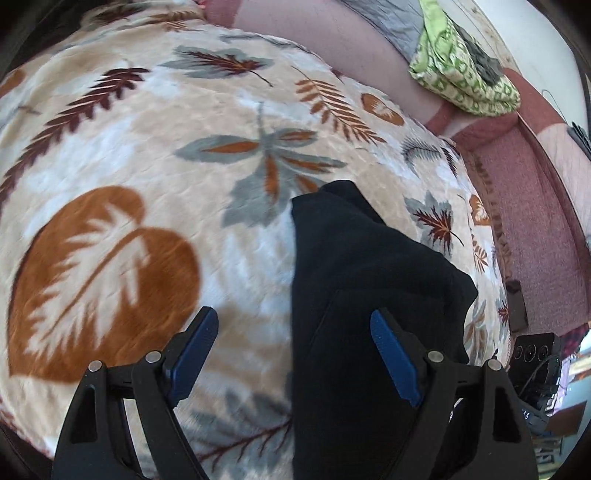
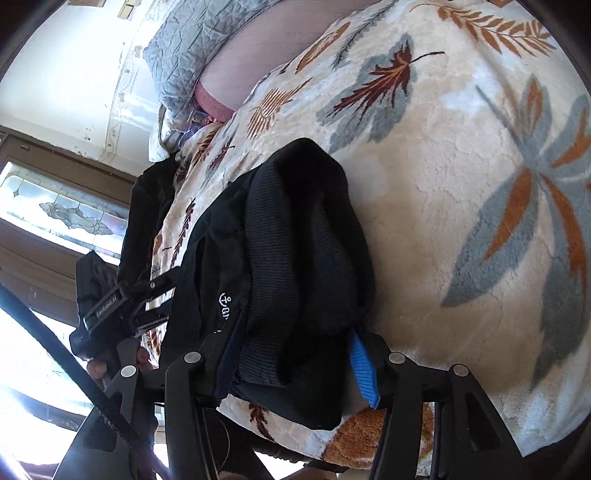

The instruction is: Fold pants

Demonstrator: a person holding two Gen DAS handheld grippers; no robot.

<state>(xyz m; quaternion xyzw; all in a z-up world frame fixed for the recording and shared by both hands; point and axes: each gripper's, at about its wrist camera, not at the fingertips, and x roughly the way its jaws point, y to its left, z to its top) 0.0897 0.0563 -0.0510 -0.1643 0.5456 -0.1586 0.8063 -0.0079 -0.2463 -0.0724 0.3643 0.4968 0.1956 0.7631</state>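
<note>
The black pants (image 1: 369, 295) lie bunched on a cream blanket with a leaf print (image 1: 155, 155). My left gripper (image 1: 295, 325) is open above them, its right finger over the black cloth and its left finger over the blanket. In the right wrist view the pants (image 2: 295, 240) show a ribbed waistband and a small white logo. My right gripper (image 2: 291, 343) has its blue fingers on either side of the ribbed band, wide apart. The cloth fills the gap between them.
A green patterned cloth (image 1: 465, 70) and a grey pillow (image 1: 388, 22) lie at the head of the bed. A reddish bedcover (image 1: 535, 229) runs along the right. A window (image 2: 55, 210) and a black device (image 2: 96, 295) on a mount are at the bed's left edge.
</note>
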